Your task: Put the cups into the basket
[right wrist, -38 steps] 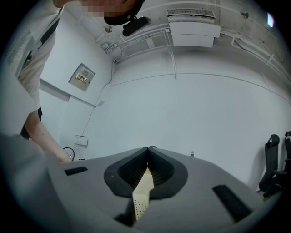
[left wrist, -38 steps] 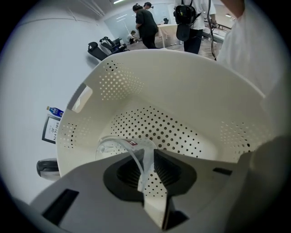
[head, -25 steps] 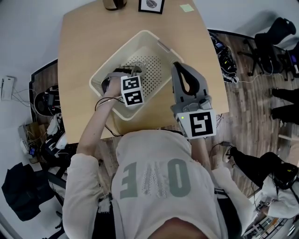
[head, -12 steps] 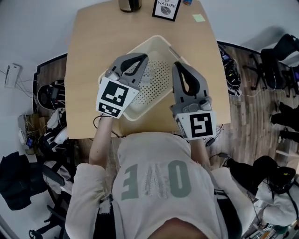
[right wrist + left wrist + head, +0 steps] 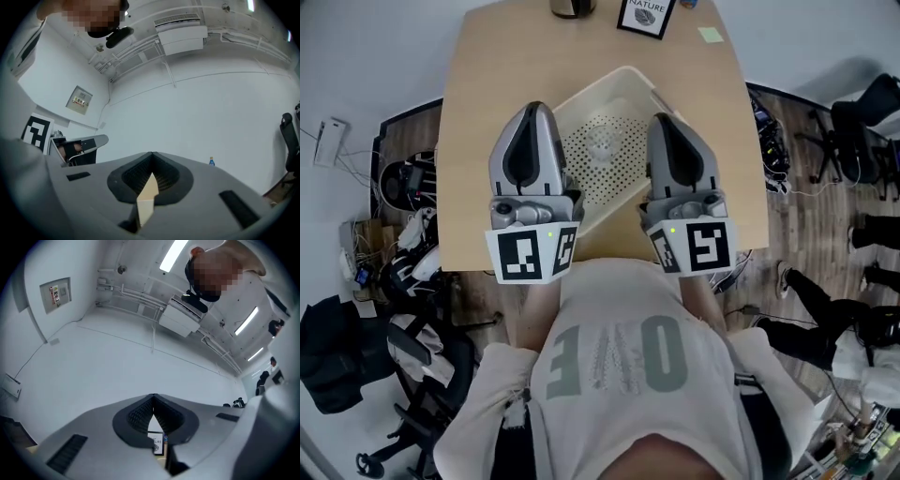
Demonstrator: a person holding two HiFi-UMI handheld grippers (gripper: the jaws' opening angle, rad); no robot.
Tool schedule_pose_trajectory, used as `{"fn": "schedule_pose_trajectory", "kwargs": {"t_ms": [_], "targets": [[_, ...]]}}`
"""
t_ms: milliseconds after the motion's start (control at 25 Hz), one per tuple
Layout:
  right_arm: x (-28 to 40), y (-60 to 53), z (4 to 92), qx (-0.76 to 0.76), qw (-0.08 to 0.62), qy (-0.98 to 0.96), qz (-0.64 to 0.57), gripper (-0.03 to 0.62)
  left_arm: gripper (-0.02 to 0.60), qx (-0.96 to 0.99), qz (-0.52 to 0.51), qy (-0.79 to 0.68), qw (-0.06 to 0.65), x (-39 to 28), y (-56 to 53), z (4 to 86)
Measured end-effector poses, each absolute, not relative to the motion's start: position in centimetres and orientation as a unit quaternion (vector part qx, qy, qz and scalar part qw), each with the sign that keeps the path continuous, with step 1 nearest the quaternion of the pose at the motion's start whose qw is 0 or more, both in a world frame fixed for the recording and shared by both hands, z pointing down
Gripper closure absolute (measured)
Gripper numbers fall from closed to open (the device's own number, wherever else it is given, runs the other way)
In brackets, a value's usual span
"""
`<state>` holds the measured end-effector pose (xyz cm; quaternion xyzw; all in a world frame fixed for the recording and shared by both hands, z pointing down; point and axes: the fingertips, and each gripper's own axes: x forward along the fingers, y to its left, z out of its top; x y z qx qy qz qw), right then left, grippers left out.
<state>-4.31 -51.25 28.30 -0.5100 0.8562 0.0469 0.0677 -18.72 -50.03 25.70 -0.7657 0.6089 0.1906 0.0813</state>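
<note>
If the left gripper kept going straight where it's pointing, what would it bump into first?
Probably the white wall; the left gripper seems to point above the framed picture, though depth is unclear.

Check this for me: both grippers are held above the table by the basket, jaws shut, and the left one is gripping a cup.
One thing is wrong: the left gripper holds nothing. The left gripper view shows its jaws closed together, empty. The rest holds: it and the right gripper are above the table by the basket, jaws shut.
</note>
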Motion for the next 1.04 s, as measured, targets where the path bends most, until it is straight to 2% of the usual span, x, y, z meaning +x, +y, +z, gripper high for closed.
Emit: {"fn": "schedule_pose_trajectory", "kwargs": {"t_ms": [200, 400, 1040], "targets": [[-4.3, -51.4, 29.0, -0.51, 0.066, 0.857, 0.031, 0.597, 0.573, -0.765, 0.178, 0.613, 0.085, -18.9, -50.2, 26.1], [-4.6, -51.1, 29.0, -0.503, 0.068, 0.861, 0.029, 0.597, 0.573, -0.775, 0.17, 0.607, 0.048, -18.8, -51.1, 27.3], [-5.8, -50.1, 29.6, -0.492, 0.05, 0.868, 0.041, 0.597, 0.573, -0.771, 0.101, 0.624, 0.074, -18.9, -50.8, 28.2]]}}
